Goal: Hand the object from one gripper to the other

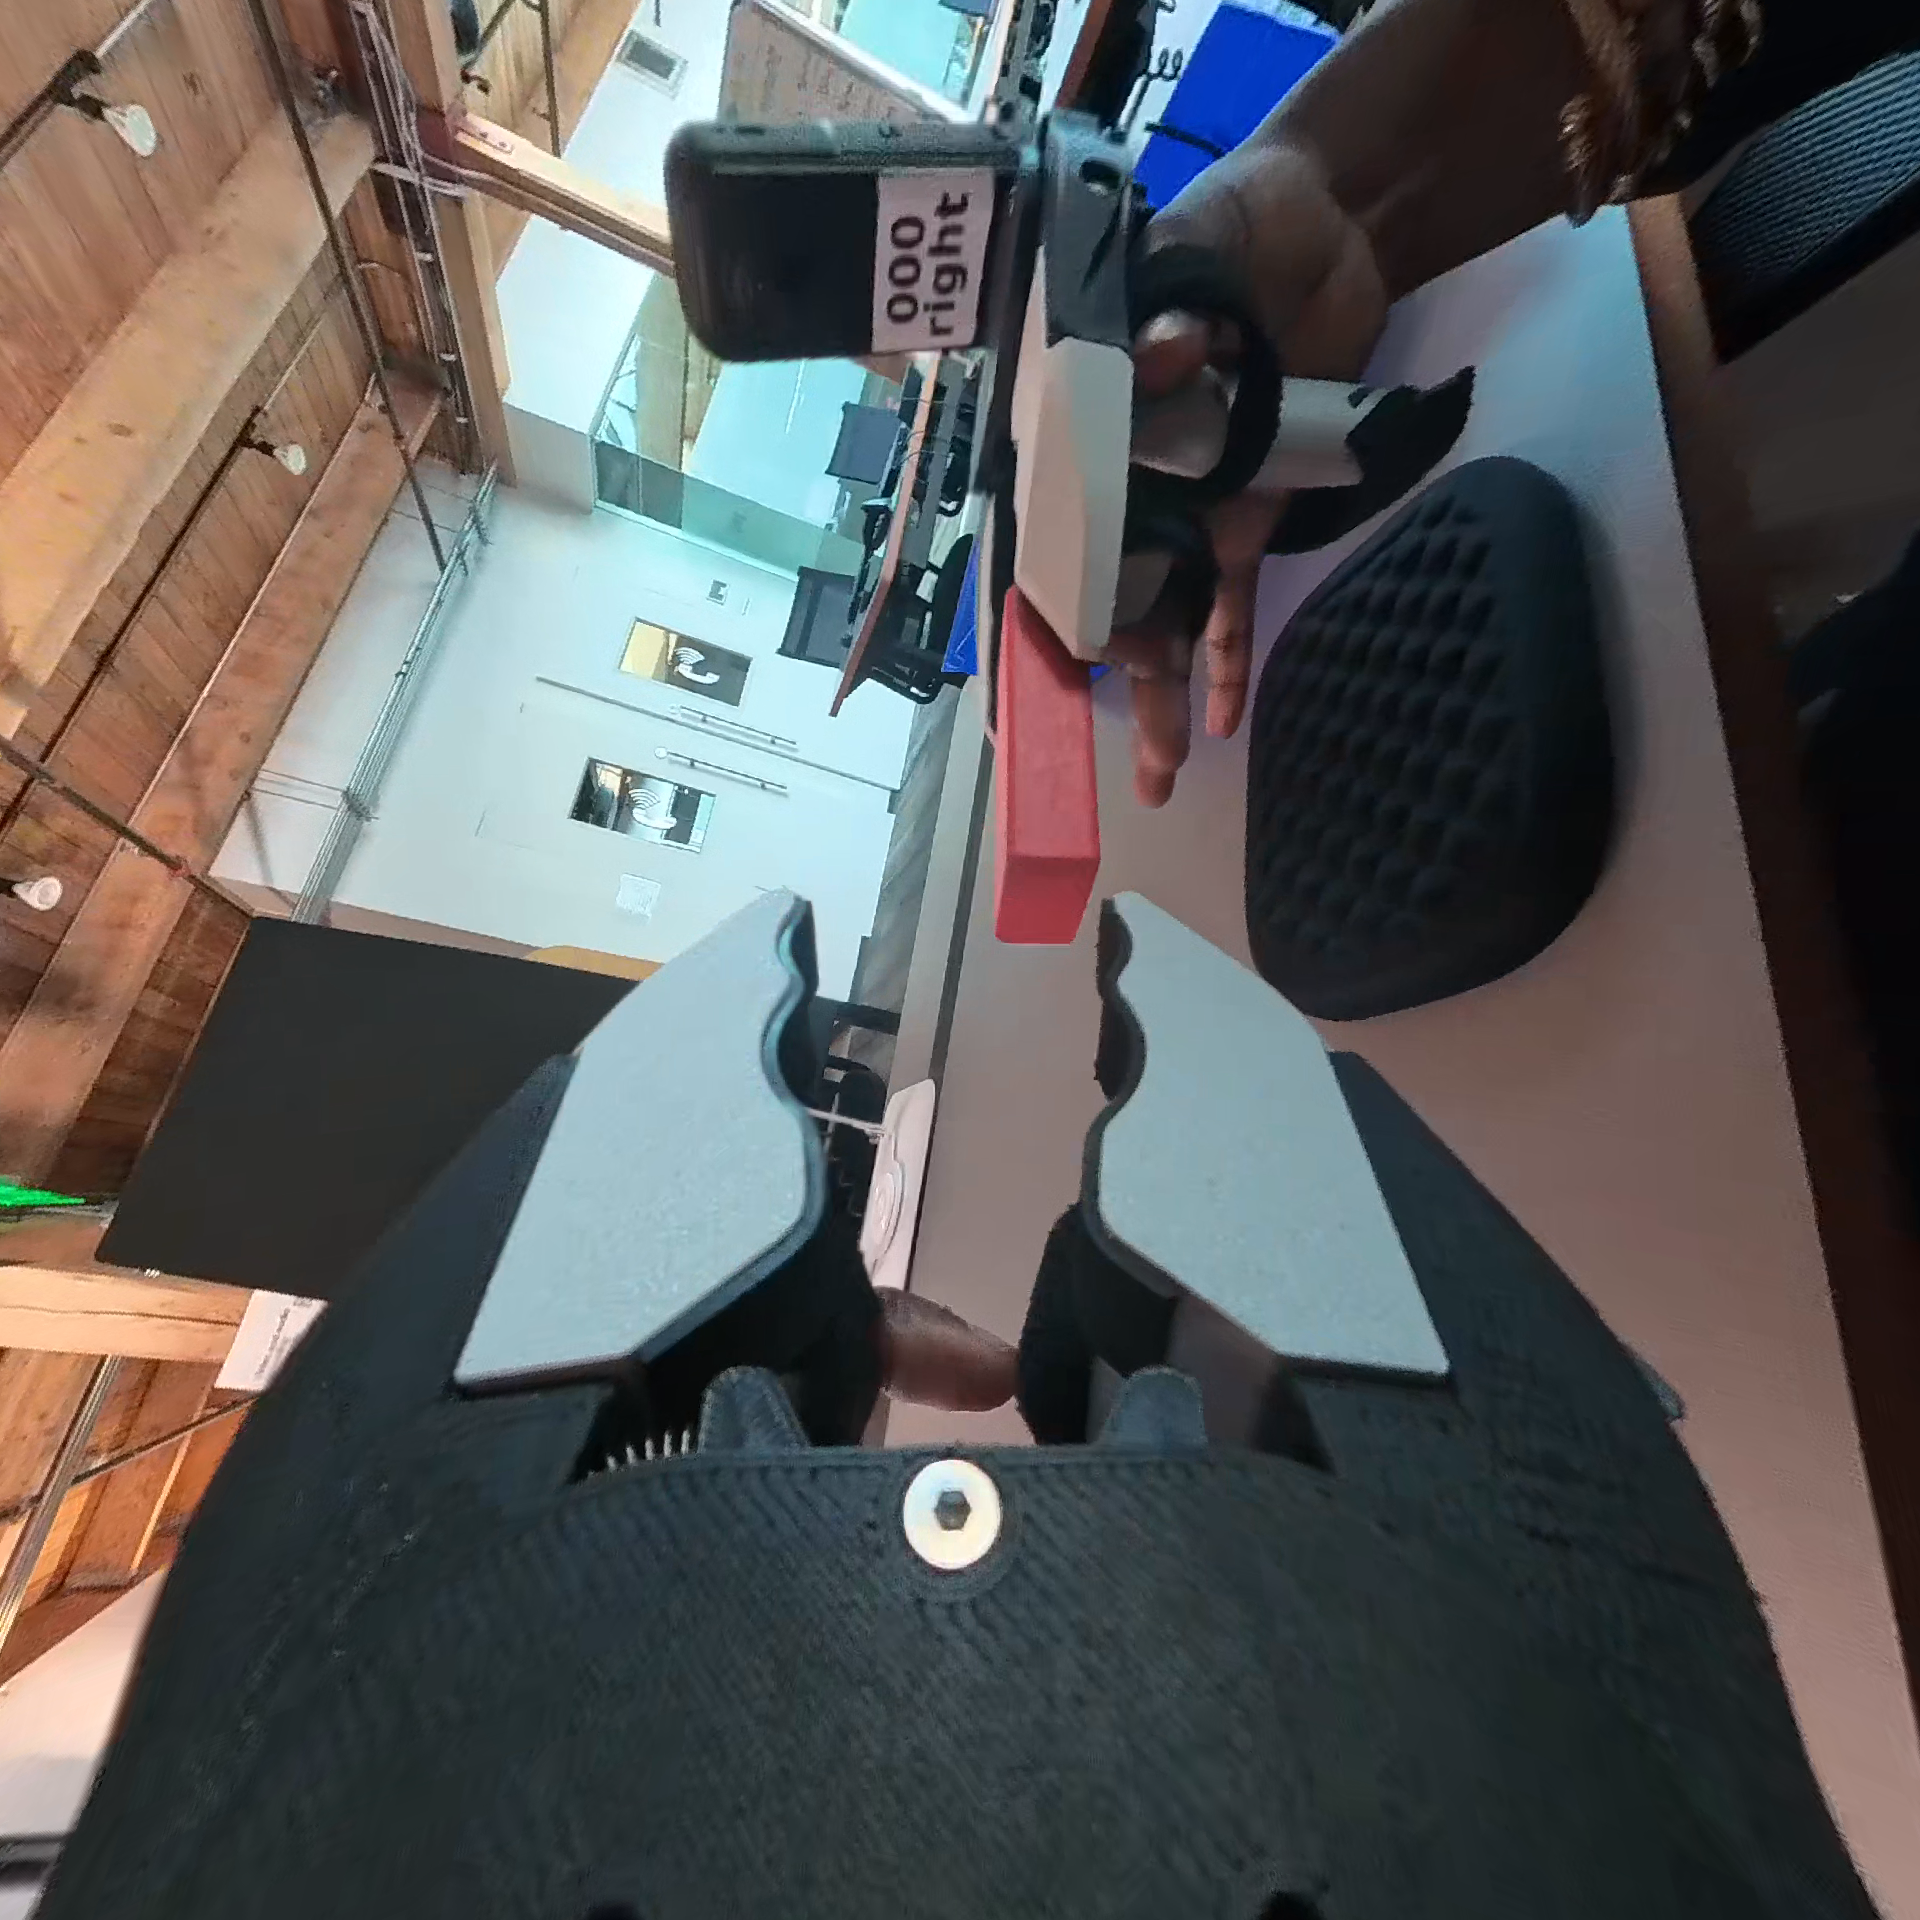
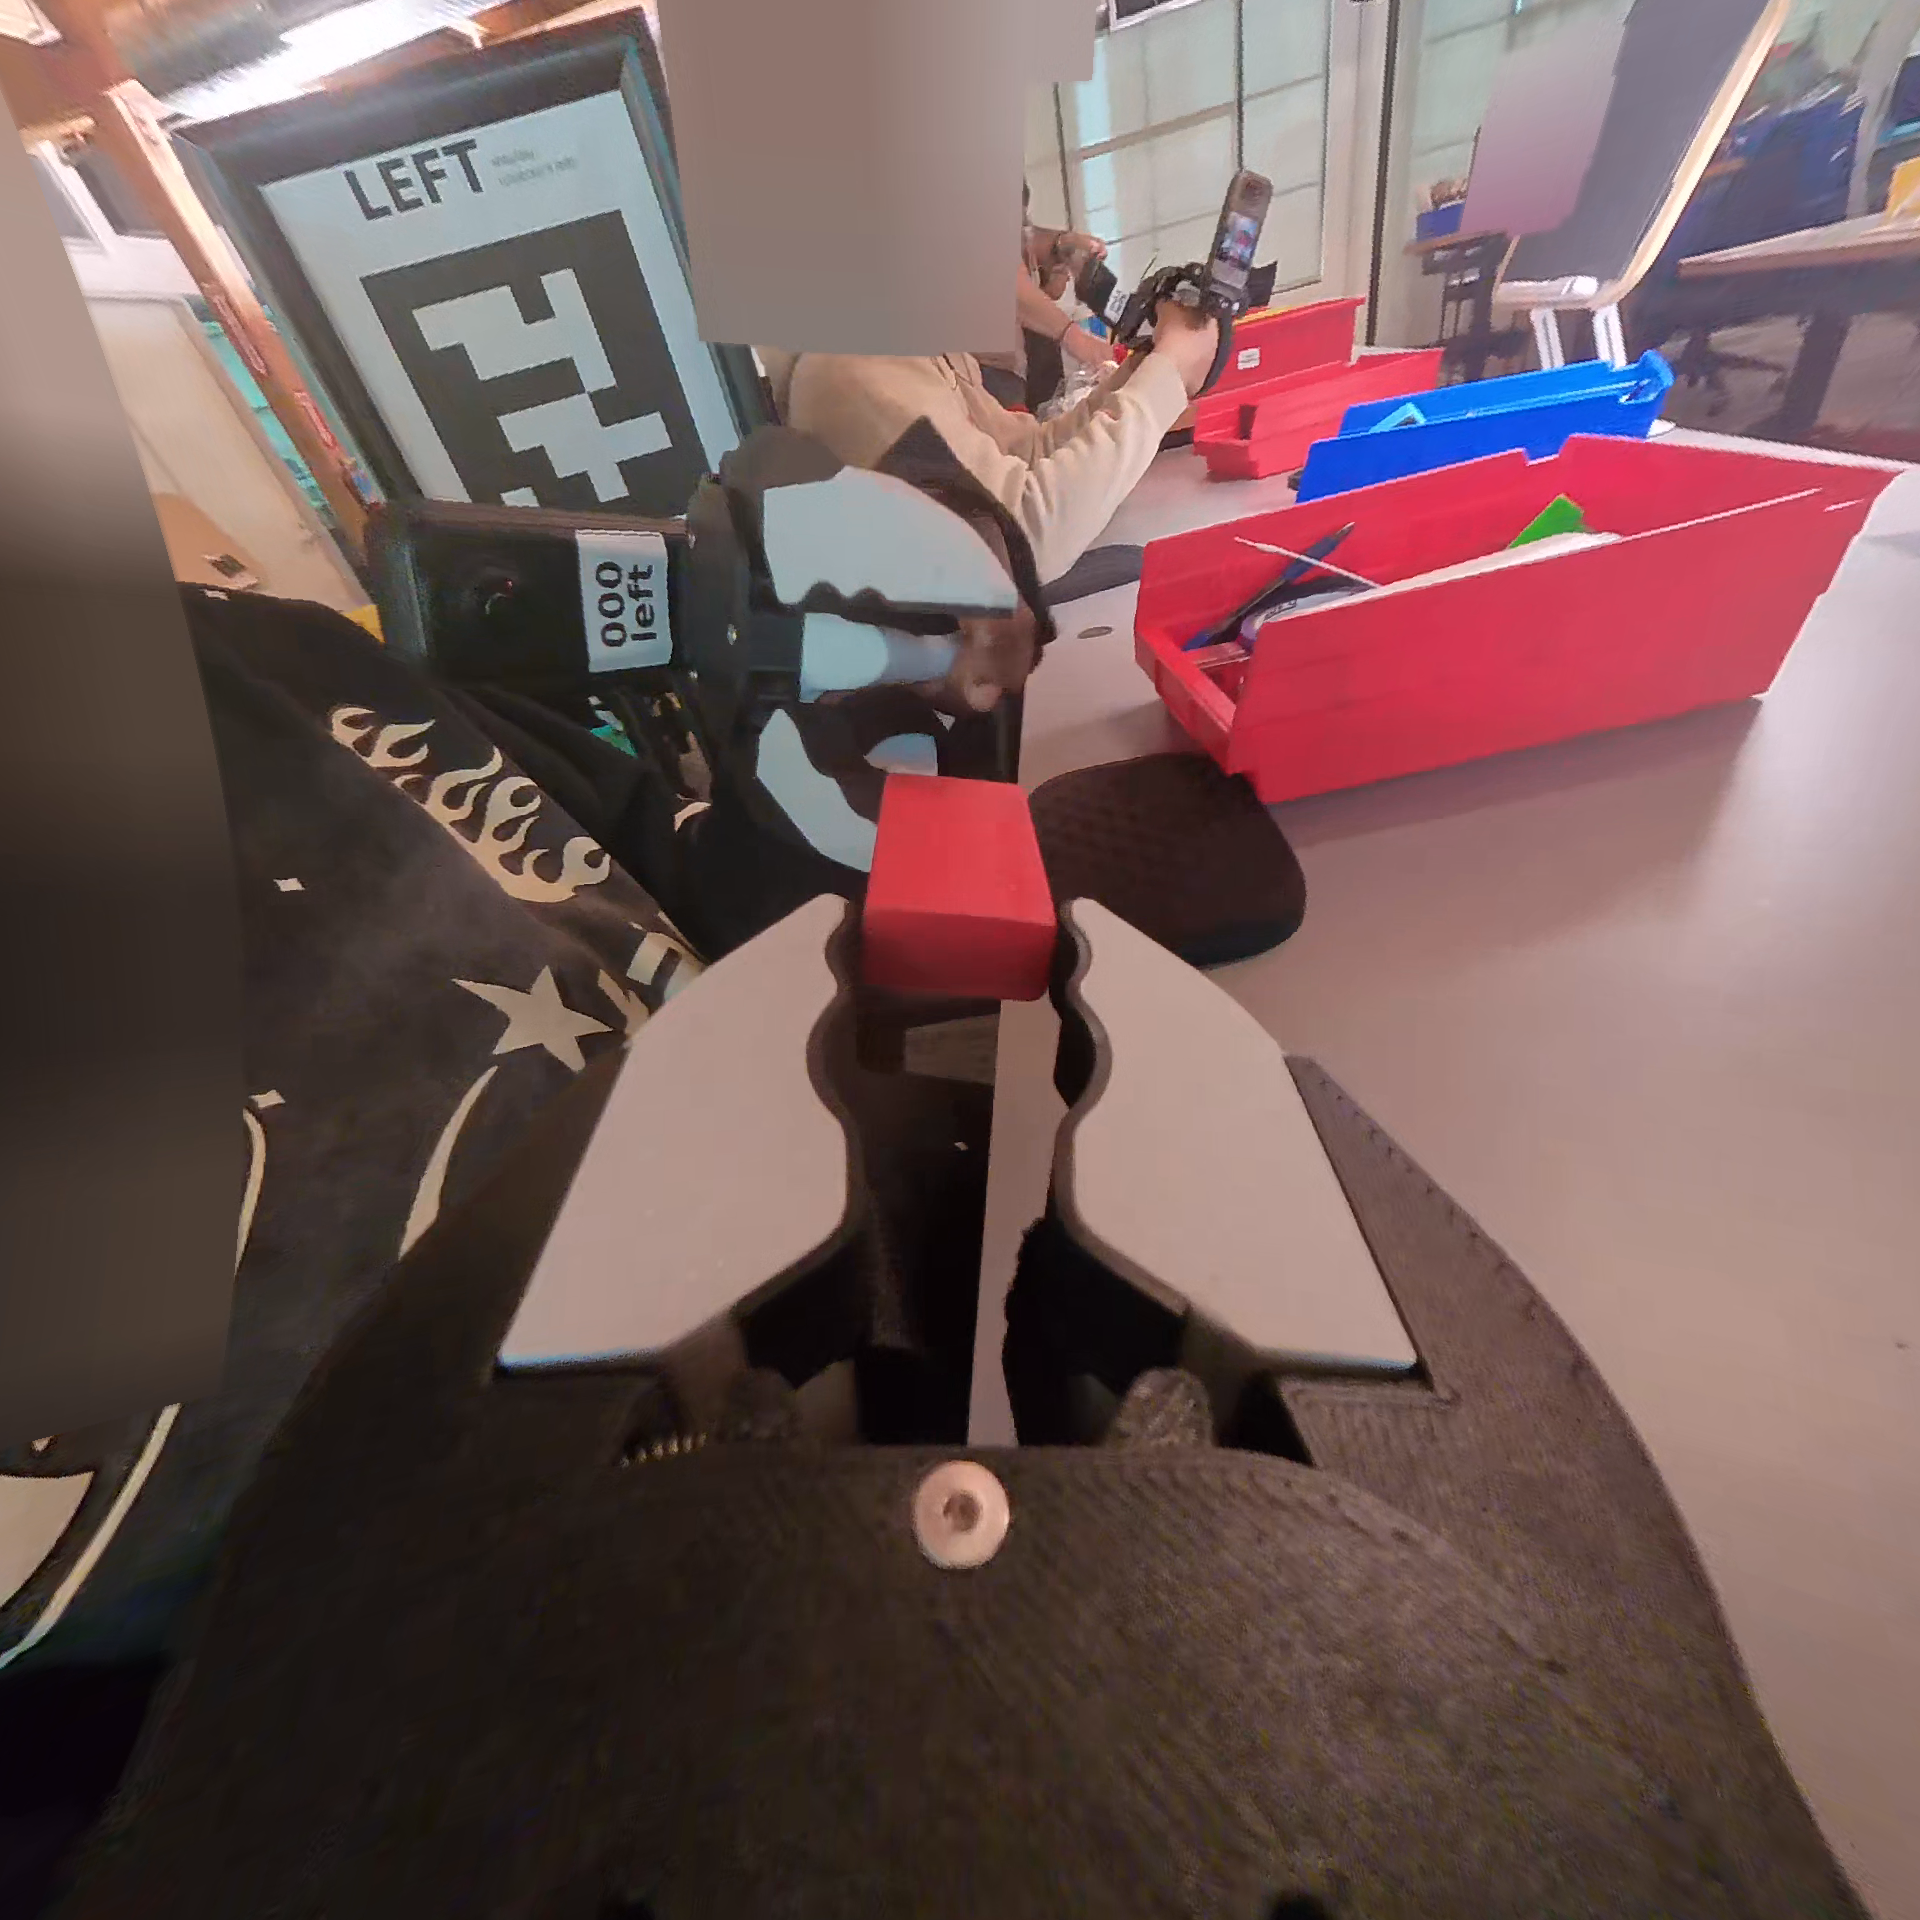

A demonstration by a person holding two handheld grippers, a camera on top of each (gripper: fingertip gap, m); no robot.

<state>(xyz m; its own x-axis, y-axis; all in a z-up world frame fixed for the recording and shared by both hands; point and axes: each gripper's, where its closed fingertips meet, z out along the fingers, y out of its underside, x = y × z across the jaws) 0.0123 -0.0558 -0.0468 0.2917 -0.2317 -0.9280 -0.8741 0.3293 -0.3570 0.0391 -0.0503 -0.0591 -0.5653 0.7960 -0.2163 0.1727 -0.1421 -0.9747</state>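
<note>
A red rectangular block (image 2: 956,883) is clamped at its near end between the fingers of my right gripper (image 2: 956,935), above the table. In the left wrist view the block (image 1: 1044,769) sticks out from the right gripper (image 1: 1060,634) toward me. Its free end is level with the mouth of my left gripper (image 1: 956,920), close to the right-hand finger. The left gripper is open and holds nothing. From the right wrist view the left gripper (image 2: 925,717) stands just beyond the block with its jaws apart.
A black textured pad (image 2: 1174,852) lies on the grey table (image 2: 1558,1039) under the hand-over spot and also shows in the left wrist view (image 1: 1423,727). A red bin (image 2: 1507,665) with items and blue bins (image 2: 1486,426) stand at the right. Another person's sleeve (image 2: 1081,447) is behind. Both grippers' tips are close together, under 4 cm apart.
</note>
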